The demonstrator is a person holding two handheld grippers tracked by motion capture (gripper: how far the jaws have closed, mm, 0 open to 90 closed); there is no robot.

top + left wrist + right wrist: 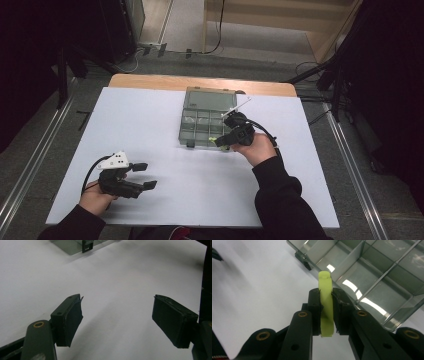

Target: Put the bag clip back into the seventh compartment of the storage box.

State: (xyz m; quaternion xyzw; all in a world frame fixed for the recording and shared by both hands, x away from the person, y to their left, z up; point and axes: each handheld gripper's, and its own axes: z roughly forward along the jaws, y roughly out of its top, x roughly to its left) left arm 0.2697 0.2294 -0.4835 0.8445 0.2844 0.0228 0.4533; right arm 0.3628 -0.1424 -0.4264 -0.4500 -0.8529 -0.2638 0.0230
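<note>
The right gripper [327,315] hovers at the organizer box's [205,117] 5 o'clock corner, jaws pinching a lime-green strip [326,307]. The left gripper [142,175] rests low at the desk's [200,190] 7 o'clock, jaws spread.

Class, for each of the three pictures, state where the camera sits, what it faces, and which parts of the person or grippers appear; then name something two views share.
High view: above the person's side, looking down on the white table; both forearms, hands, left gripper and right gripper.
Left gripper view: on the left gripper, jaws apart, facing bare table.
Right gripper view: on the right gripper, jaws clamping a yellow-green piece.
Shared: the compartment box appears in all three.
</note>
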